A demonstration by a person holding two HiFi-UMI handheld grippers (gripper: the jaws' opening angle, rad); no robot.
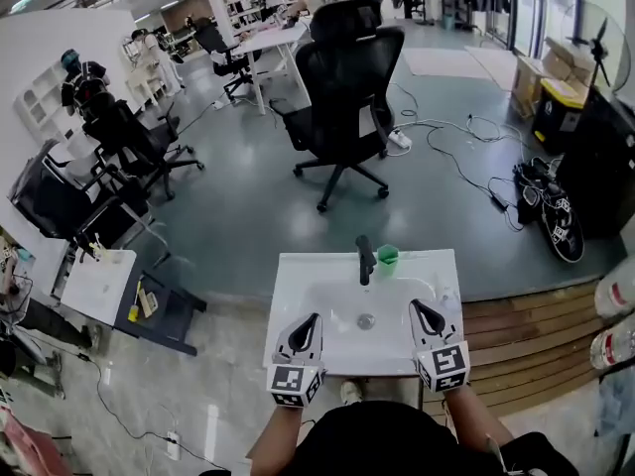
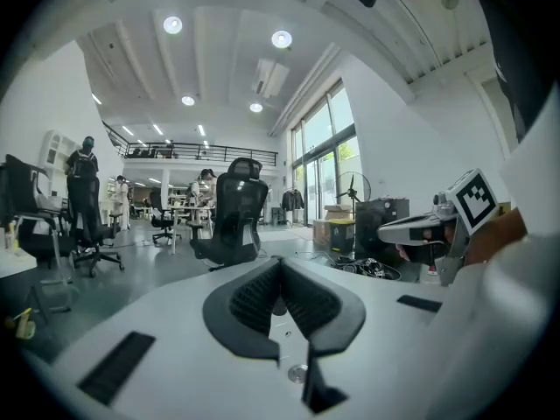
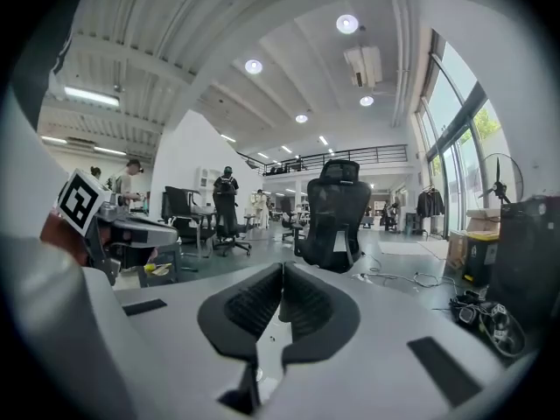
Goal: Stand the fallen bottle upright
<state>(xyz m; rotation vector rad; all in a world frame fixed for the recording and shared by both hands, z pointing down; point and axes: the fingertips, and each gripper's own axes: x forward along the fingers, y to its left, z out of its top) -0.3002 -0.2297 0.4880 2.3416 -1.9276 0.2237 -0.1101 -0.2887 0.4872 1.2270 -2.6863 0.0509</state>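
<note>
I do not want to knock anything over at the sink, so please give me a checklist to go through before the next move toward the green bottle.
1. Left gripper empty: ok, fingers together, nothing between them.
2. Right gripper empty: ok, fingers together, nothing between them.
3. Fingers opened for a grasp: not ok, both are shut.
4. Green bottle found: ok, on the back rim of the sink, close beside the faucet.
5. Bottle's pose known: cannot tell; it is small in the head view, and neither gripper view shows it clearly.
6. Way over the basin free: ok, only the drain lies there.
</note>
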